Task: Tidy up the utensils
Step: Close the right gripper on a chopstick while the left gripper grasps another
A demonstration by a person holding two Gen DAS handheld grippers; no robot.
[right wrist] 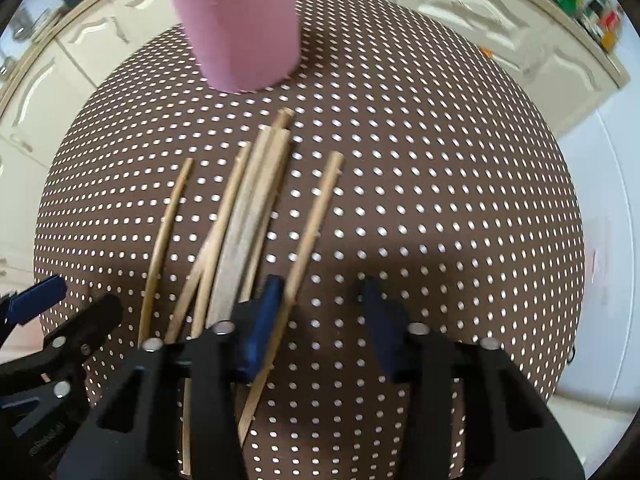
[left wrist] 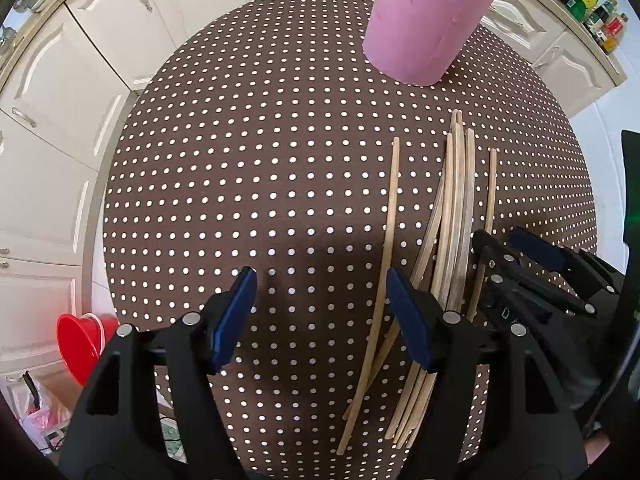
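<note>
A kitchen with cream cabinet doors [left wrist: 80,92] surrounds a round table covered by a brown cloth with white dots [left wrist: 260,184]. At the far side of the table stands a pink cylindrical holder [left wrist: 424,24], upright, and one wooden stick already rises from its mouth, so I judge it is the place where the utensils must go. The wooden chopsticks [left wrist: 456,208] lie flat on the cloth on the near side of the holder, most of them in a tight bundle pointing toward it, with single sticks a little apart on each side. The left gripper [left wrist: 324,320] hangs above the cloth with its jaws wide and nothing between them; its right finger is over the near ends of the bundle, its left finger over bare cloth. The right gripper [right wrist: 324,320] points down at the rightmost single chopstick [right wrist: 316,216]; its jaws stand apart with a clear gap, and the stick passes at its left pad [right wrist: 260,328], touching or only beside it I cannot tell, so no firm grip is visible. The two grippers are near each other, which leaves little room between them. To the left and right of the sticks the cloth is free, and the path to the holder is open. A red basin [left wrist: 80,344] sits below the table edge, at the near left.
</note>
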